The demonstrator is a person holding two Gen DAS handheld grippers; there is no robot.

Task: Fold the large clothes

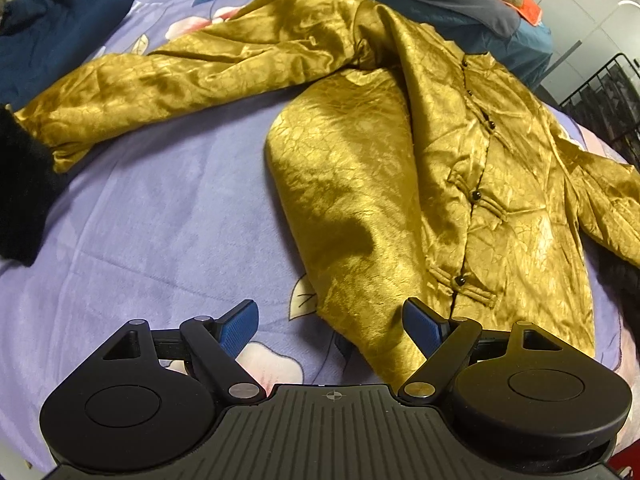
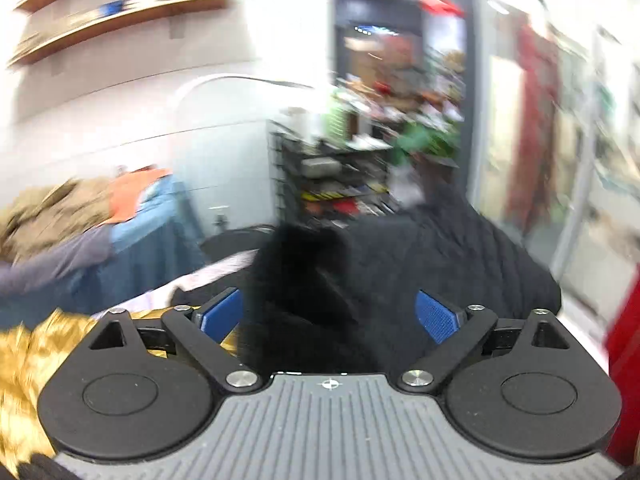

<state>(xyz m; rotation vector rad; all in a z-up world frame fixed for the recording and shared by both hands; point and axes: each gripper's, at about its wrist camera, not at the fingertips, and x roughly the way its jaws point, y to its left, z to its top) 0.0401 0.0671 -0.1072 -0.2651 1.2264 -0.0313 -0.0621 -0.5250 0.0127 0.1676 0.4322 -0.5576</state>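
While folding pends:
Item: gold jacket (image 1: pixel 400 140) on bed cover (image 1: pixel 160 220) (one sleeve flung out)
Left gripper (image 1: pixel 330 326): jaws wide, empty
Right gripper (image 2: pixel 328 316): jaws wide, empty
Risk: slippery satin may slide, undoing folds

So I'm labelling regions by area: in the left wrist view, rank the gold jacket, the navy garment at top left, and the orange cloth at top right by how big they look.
1. gold jacket, by far the largest
2. navy garment
3. orange cloth, a small patch

The last two lie further from the camera and are cut by the frame edge, so their true sizes are unsure.
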